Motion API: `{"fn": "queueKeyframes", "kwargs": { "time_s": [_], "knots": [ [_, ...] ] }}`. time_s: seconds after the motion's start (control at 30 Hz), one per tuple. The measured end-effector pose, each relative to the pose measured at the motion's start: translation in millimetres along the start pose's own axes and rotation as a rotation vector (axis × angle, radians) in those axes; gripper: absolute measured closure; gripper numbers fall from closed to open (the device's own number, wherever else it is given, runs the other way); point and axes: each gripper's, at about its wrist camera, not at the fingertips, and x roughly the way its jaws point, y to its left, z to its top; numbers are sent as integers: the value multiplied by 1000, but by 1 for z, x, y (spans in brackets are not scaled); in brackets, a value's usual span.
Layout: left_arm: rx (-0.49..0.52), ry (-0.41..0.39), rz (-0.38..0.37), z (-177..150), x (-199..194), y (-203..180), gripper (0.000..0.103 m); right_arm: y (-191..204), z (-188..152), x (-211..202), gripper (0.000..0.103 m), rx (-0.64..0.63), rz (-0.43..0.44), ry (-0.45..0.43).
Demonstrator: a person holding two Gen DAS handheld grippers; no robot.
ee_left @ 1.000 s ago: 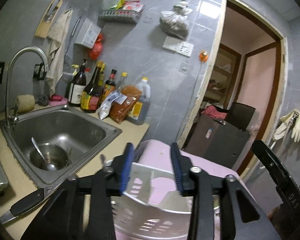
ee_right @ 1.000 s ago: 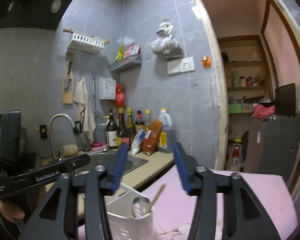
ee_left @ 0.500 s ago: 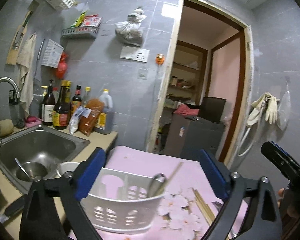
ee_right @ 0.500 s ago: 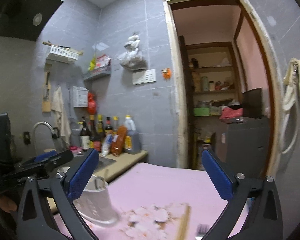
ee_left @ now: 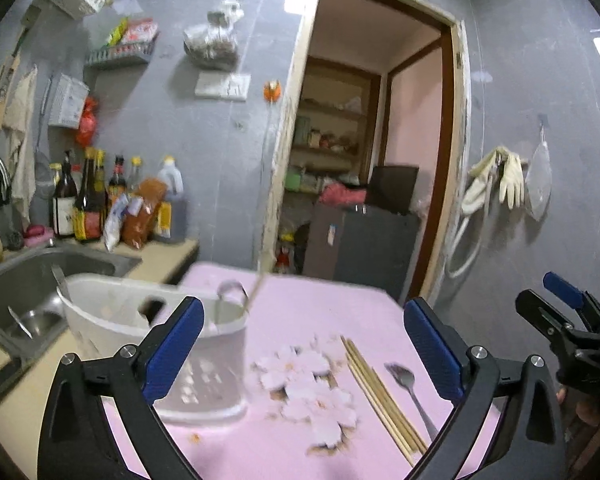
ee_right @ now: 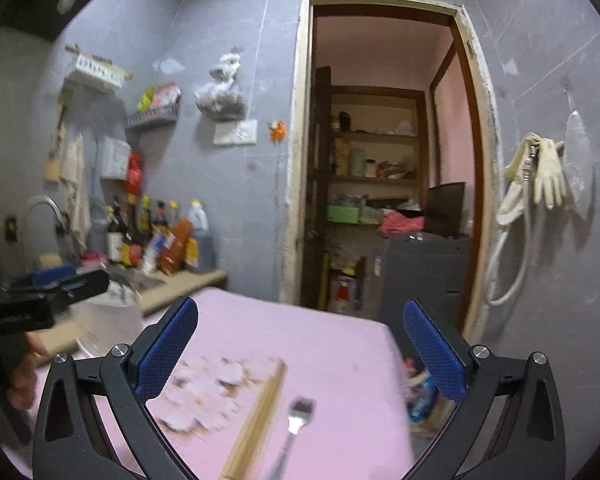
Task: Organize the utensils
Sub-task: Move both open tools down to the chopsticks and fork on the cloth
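Observation:
A white slotted utensil basket [ee_left: 156, 344] stands on the left of the pink table [ee_left: 300, 300], with a spoon and a chopstick [ee_left: 236, 296] standing in it. A bundle of wooden chopsticks [ee_left: 380, 392] and a metal fork [ee_left: 412, 392] lie on the table to its right. They also show in the right wrist view, chopsticks [ee_right: 260, 412] and fork [ee_right: 296, 420]. My left gripper [ee_left: 304, 352] is open and empty above the table. My right gripper [ee_right: 300, 352] is open and empty above the fork and chopsticks; it also shows in the left wrist view [ee_left: 560, 312].
A steel sink [ee_left: 28, 280] with a bowl and spoon is at the left, with sauce bottles [ee_left: 100, 200] behind it on the counter. A doorway [ee_left: 364, 152] opens behind the table. Rubber gloves [ee_left: 496, 180] hang on the right wall.
Both grippers have opened wide and pulled back and to the right. The basket now stands on the table on its own, and the chopsticks and fork have come into view.

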Motion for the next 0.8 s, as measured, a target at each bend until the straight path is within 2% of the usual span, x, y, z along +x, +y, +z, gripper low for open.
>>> {"fn": "queueKeyframes", "kwargs": {
  "time_s": [0.23,0.3,0.4,0.67,0.73,0.8],
  "knots": [
    [66,183,-10,-34,32,-23,5,-22,-29,10,0,25,-37,110],
    [63,249,-24,-40,44,-24,5,-28,-36,11,0,44,-42,137],
    [57,298,-27,-49,53,-26,5,-35,-42,16,1,72,-33,168],
    [97,443,-72,-65,80,-36,5,-39,-61,38,21,96,28,282],
    [99,488,-91,-68,89,-37,6,-41,-66,45,29,116,45,319],
    [92,526,-118,-70,97,-37,17,-43,-68,49,36,128,57,345]
  ]
}}
